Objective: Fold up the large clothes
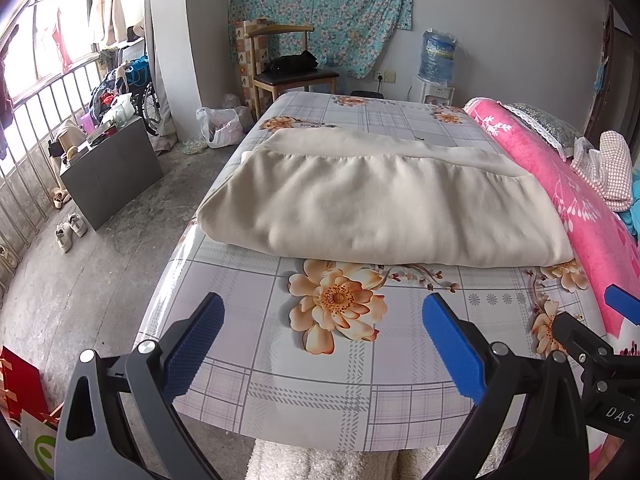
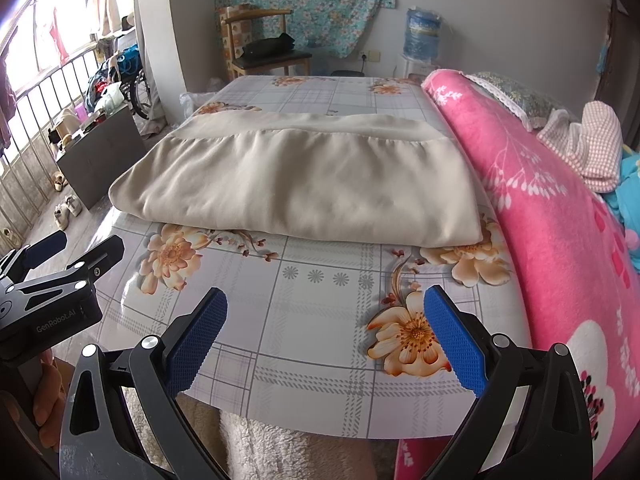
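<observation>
Pink blanket [image 2: 560,240] cut off right; garment's [image 1: 380,208] underside and inner folds hidden.

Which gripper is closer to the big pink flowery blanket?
Right. The right gripper hovers over the table beside the pink flowery blanket. The left gripper hangs farther out, toward the table's opposite side. Both are open.

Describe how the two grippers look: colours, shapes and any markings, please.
Both are alike. The left gripper and the right gripper each have two black angular arms with triangular cut-outs and silver round pivot pins, ending in blue textured pads. White lettering "GenRobot.AI" marks the left body, "DAS" the right.
</observation>
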Demonstrator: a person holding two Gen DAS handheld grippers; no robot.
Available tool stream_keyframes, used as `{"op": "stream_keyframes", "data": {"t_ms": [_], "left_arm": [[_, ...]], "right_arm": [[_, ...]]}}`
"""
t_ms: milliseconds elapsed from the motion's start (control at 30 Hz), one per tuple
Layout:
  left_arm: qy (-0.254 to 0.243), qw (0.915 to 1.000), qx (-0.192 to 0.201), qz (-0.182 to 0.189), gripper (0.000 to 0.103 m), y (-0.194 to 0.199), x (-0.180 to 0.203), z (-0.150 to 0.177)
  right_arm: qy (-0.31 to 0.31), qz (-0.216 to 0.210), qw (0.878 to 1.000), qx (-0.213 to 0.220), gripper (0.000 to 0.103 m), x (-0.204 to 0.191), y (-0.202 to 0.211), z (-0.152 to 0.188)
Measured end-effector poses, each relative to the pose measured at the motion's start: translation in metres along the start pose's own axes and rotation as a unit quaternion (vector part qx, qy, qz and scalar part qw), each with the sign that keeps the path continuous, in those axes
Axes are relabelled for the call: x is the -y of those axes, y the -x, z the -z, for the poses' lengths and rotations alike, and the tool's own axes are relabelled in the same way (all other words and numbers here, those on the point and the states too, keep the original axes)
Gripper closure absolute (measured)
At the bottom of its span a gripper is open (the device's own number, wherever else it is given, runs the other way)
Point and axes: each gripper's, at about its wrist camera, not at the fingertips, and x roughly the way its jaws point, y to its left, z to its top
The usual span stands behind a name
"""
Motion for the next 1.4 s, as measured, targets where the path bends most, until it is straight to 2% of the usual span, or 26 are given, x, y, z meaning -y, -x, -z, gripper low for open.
{"op": "stream_keyframes", "data": {"t_ms": [1400], "left_arm": [[0.0, 1.0, 0.001, -0.003, 0.006, 0.0014, -0.0004, 0.001]], "right_arm": [[0.005, -0.003, 1.0, -0.003, 0.008, 0.001, -0.0002, 0.0035]]}}
